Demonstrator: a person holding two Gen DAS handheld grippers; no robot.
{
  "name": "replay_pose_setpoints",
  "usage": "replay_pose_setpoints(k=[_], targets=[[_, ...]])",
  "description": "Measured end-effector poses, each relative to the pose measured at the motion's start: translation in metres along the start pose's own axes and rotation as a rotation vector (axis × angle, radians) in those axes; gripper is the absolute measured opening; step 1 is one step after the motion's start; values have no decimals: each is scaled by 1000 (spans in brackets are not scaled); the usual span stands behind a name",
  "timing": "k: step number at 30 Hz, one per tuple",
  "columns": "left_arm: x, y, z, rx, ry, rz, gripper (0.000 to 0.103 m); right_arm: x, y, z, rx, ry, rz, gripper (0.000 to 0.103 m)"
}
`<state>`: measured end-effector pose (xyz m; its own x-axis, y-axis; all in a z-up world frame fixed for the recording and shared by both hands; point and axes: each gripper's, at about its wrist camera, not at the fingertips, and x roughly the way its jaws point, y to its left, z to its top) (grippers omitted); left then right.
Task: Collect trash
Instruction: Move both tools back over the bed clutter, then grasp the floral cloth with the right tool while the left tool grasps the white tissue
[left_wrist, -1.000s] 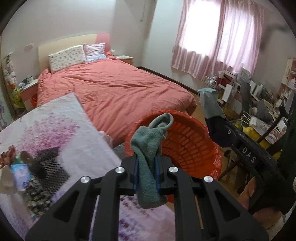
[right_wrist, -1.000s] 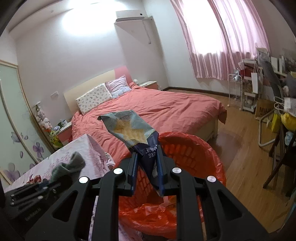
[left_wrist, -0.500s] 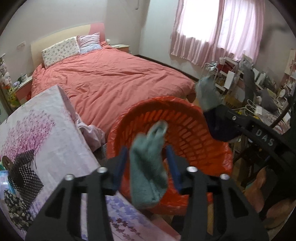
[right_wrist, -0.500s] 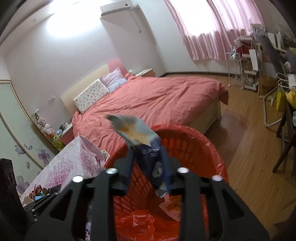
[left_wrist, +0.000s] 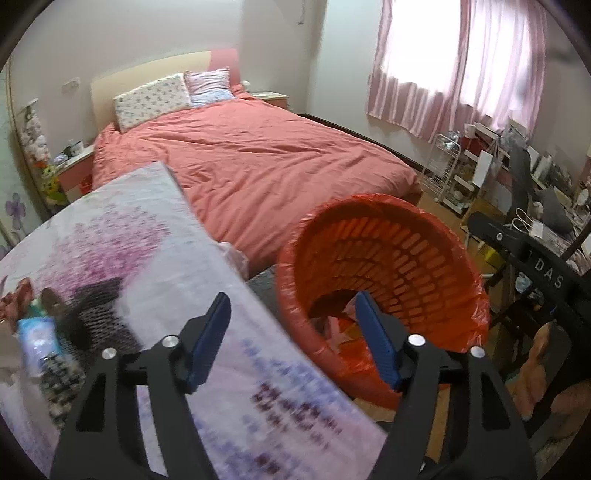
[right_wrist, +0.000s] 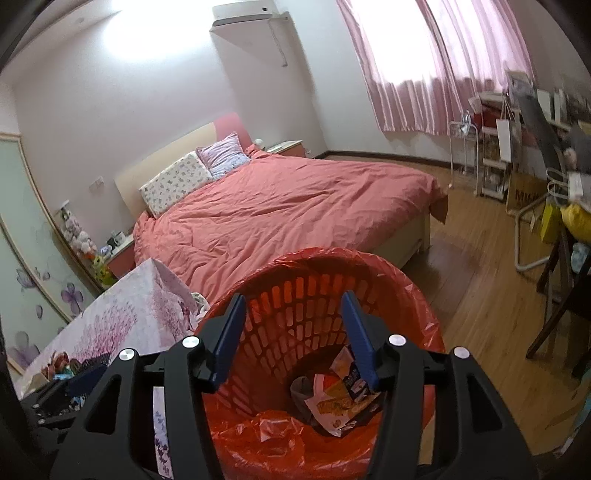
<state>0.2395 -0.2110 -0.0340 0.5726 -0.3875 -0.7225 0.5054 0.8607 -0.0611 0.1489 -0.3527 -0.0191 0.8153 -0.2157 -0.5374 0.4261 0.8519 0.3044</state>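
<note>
An orange laundry-style basket lined with an orange bag (left_wrist: 388, 266) (right_wrist: 321, 291) stands on the floor beside the bed. My left gripper (left_wrist: 293, 314) is open and empty, over the table edge just left of the basket. My right gripper (right_wrist: 293, 314) is open and empty above the basket's mouth. A snack wrapper (right_wrist: 343, 398) and a dark grey-green cloth (right_wrist: 301, 391) lie at the basket's bottom. More trash sits on the table at left (left_wrist: 40, 332).
A table with a floral cloth (left_wrist: 147, 251) (right_wrist: 122, 317) is left of the basket. A bed with a salmon cover (right_wrist: 280, 214) is behind. A dark chair, a wire rack and cluttered shelves (left_wrist: 517, 192) stand at right on the wooden floor (right_wrist: 480, 280).
Both grippers opened. The green sock left my left gripper and the snack wrapper left my right gripper; both now lie in the basket. The left gripper swung left toward the table.
</note>
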Motion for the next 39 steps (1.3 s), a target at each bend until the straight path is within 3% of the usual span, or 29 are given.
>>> replay_pose_setpoints(k=[11, 26, 31, 35, 39], targets=[[-65, 60, -19, -71, -43, 108, 74, -12, 52, -16, -106, 28, 58, 55], [-155, 195, -51, -293, -135, 333, 78, -8, 181, -83, -329, 192, 299, 55], [-169, 240, -75, -358, -122, 426, 79, -7, 212, -102, -369, 227, 371, 55], [-173, 263, -93, -405, -104, 440, 79, -6, 232, -118, -397, 251, 390, 55], [-177, 269, -100, -442, -110, 400, 79, 6, 244, -132, -420, 293, 369, 55]])
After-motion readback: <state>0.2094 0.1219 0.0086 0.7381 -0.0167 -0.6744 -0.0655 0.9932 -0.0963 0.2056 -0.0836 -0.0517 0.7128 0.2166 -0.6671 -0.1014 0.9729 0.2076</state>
